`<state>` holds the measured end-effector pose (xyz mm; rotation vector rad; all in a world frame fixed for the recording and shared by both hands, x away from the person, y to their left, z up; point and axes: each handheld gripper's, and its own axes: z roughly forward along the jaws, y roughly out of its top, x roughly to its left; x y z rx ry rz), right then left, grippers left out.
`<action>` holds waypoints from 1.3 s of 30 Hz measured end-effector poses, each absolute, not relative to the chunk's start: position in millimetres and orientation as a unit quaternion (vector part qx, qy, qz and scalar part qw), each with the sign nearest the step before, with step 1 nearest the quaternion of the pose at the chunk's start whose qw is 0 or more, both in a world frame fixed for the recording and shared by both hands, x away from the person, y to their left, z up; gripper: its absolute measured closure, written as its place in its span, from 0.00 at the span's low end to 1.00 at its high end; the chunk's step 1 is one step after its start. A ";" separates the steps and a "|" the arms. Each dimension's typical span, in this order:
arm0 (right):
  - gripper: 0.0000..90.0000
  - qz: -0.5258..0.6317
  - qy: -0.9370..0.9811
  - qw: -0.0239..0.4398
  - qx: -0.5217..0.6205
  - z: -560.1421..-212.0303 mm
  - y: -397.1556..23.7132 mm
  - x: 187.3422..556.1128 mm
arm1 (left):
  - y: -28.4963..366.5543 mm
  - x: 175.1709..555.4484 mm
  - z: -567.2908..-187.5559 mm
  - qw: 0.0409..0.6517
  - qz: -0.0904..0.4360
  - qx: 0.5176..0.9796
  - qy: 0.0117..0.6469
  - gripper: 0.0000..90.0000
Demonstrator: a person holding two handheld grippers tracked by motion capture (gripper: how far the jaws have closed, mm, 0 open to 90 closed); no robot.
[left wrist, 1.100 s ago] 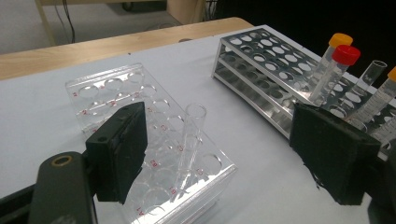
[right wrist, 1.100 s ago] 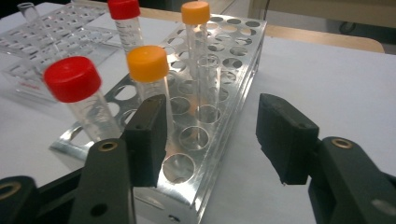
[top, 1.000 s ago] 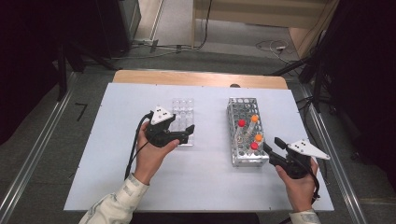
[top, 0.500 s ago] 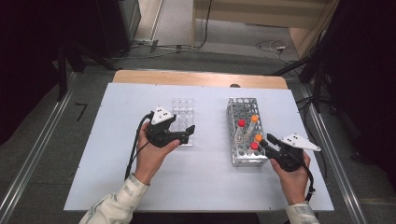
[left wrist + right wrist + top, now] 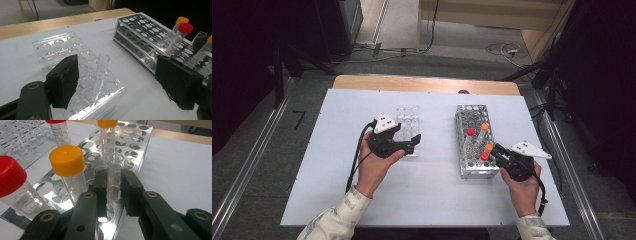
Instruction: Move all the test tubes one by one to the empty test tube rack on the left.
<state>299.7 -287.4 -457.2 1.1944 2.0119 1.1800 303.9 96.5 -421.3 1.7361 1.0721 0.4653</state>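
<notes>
Tubes with red and orange caps are standing in the near end of the metal rack (image 5: pixel 476 145) in the high view, crowding the spot where the right gripper (image 5: pixel 498 150) is working at the rack's near right corner. Its jaws have just been closing, and they are now pressing on an uncapped clear tube (image 5: pixel 114 176) standing in that rack. The left gripper (image 5: pixel 413 144) is hovering over the near end of the clear plastic rack (image 5: pixel 408 117), to the left of the metal one, with its jaws apart. Against the earlier high views, the right hand has crept in toward the metal rack while the left hand is sitting where it was. Bare table (image 5: pixel 427 195) is lying open on the near side of both racks and between them.

Looking along the left gripper, its two pads are standing wide, one over the clear rack and one out toward the metal rack (image 5: pixel 140 30). A single open tube (image 5: pixel 101 72) is leaning in a near well of the clear rack (image 5: pixel 57 45), just beside the left pad and not touched by it. Many wells around it are showing free.

Looking along the right gripper, the pads are clamping the clear tube from both sides near the rack's right edge. An orange-capped tube (image 5: pixel 67 162) is standing just to its left, a red-capped tube (image 5: pixel 11 180) farther left, and another orange-capped one behind. Open table is lying to the right of the rack edge.
</notes>
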 end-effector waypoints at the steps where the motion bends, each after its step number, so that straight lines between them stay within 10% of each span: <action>1: 0.82 0.435 0.741 0.258 0.441 -457.0 -287.8 299.7 | 96.6 304.0 -421.3 0.501 0.192 0.718 0.444 0.23; 39: 0.82 0.490 0.730 0.254 0.403 -397.2 -293.4 231.3 | 97.1 303.4 -420.9 0.499 0.193 0.718 0.444 0.23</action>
